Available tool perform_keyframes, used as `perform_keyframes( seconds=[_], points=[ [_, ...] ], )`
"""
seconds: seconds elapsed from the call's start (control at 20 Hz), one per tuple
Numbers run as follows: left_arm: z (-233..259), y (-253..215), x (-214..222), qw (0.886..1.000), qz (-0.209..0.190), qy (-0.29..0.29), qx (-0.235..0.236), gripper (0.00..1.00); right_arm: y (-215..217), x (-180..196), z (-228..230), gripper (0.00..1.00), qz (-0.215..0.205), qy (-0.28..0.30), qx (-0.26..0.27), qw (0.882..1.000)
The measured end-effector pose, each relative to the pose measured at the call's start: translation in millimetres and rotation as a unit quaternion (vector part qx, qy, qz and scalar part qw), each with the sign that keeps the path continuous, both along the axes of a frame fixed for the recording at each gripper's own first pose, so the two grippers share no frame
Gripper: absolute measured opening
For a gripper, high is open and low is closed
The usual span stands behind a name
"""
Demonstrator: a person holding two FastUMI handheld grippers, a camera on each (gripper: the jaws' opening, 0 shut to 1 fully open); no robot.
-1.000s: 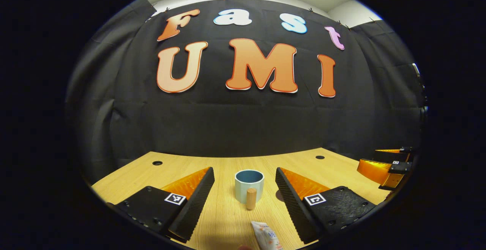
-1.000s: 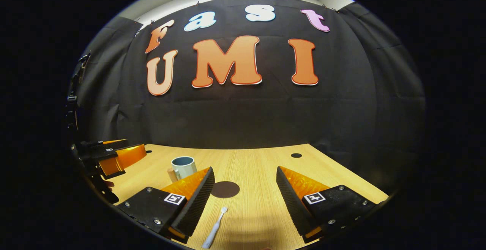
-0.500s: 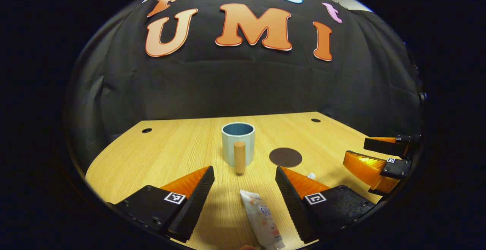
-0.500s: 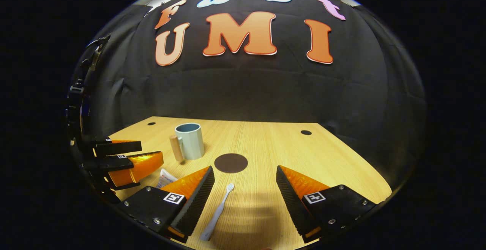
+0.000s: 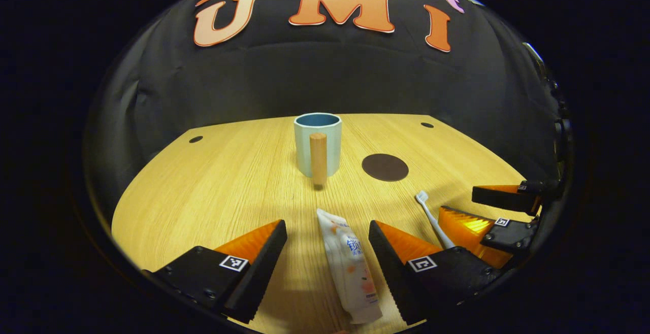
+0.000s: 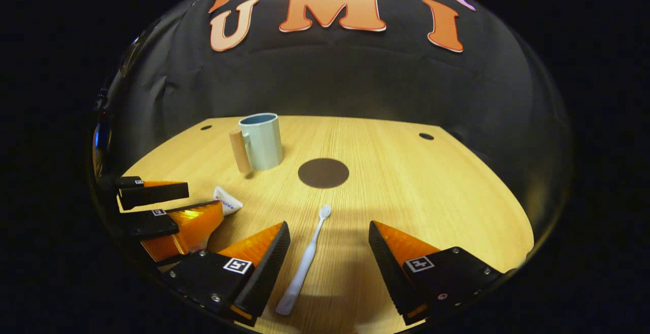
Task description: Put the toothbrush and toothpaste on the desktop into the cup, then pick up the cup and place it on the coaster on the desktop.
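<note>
**Both grippers poised over their targets, nothing yet grasped**

Left gripper view: the left gripper (image 5: 327, 232) has its fingers wide apart and empty. The toothpaste (image 5: 349, 273) lies flat on the desk (image 5: 213, 181) between them, nearer the right-hand finger. Its long axis runs roughly along the fingers' own direction, crimped end toward the cup (image 5: 318, 143), so the fingers straddle its width. The cup stands upright straight ahead, well apart, handle facing the camera. The coaster (image 5: 385, 167) lies just right of the cup.

Right gripper view: the right gripper (image 6: 329, 232) is likewise spread and holds nothing. The toothbrush (image 6: 303, 265) lies flat between its fingers, nearer the left-hand finger, head pointing toward the coaster, handle end toward the camera. Its axis also runs roughly along the fingers.

Judgement: each gripper is the nearer one to its own item. A straight descent and closure across the short axis seems enough. The flat, thin toothbrush looks the harder pick.
</note>
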State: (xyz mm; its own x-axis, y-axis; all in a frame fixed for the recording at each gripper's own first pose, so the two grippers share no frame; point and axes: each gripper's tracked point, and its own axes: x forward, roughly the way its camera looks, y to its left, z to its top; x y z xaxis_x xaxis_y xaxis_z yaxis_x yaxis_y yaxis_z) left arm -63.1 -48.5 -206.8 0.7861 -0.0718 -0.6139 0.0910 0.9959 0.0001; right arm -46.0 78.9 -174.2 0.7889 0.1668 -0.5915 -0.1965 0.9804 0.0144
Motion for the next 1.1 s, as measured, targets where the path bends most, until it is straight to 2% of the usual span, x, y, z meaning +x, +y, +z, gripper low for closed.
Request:
perform_keyframes(
  seconds=[0.25,0.35,0.4,0.45,0.5,0.6,0.8,1.0,1.05,1.1],
  points=[
    [-14.3,2.4,-6.0,1.000,0.001,0.019,0.014,0.98,6.3,-10.9,-25.4,0.80,0.001,0.052,-0.012,0.999],
    [-18.5,2.6,-6.9,1.000,0.003,0.028,0.012,0.98,9.6,-11.0,-23.8,0.71,0.000,0.056,-0.013,0.998],
    [-20.6,2.1,-9.4,0.999,0.004,0.034,0.008,0.97,12.7,-9.5,-22.9,0.59,0.003,0.058,-0.011,0.998],
    [-22.4,1.1,-10.6,0.999,0.004,0.043,0.004,0.90,16.3,-8.6,-24.3,0.54,0.004,0.060,-0.011,0.998],
    [-24.9,0.7,-14.3,0.999,0.004,0.050,0.000,0.90,17.5,-6.3,-23.5,0.37,0.004,0.058,-0.012,0.998],
    [-29.9,0.9,-12.6,0.998,0.005,0.055,-0.001,0.90,20.6,-4.0,-24.7,0.17,0.008,0.062,-0.005,0.998],
    [-30.6,2.4,-10.8,0.998,0.009,0.059,-0.011,0.90,20.5,-4.1,-24.9,0.07,0.015,0.070,0.004,0.997],
    [-30.6,3.3,-6.7,0.998,0.011,0.064,-0.009,0.88,21.8,-3.6,-22.7,0.05,0.009,0.070,0.030,0.997],
    [-32.5,1.8,-5.7,0.998,0.010,0.068,-0.007,0.86,21.7,-4.0,-24.1,0.05,0.009,0.073,0.035,0.997],
    [-33.7,1.9,-4.1,0.997,0.013,0.072,-0.003,0.77,21.9,-3.5,-24.0,0.05,0.009,0.073,0.039,0.997]
  ],
)
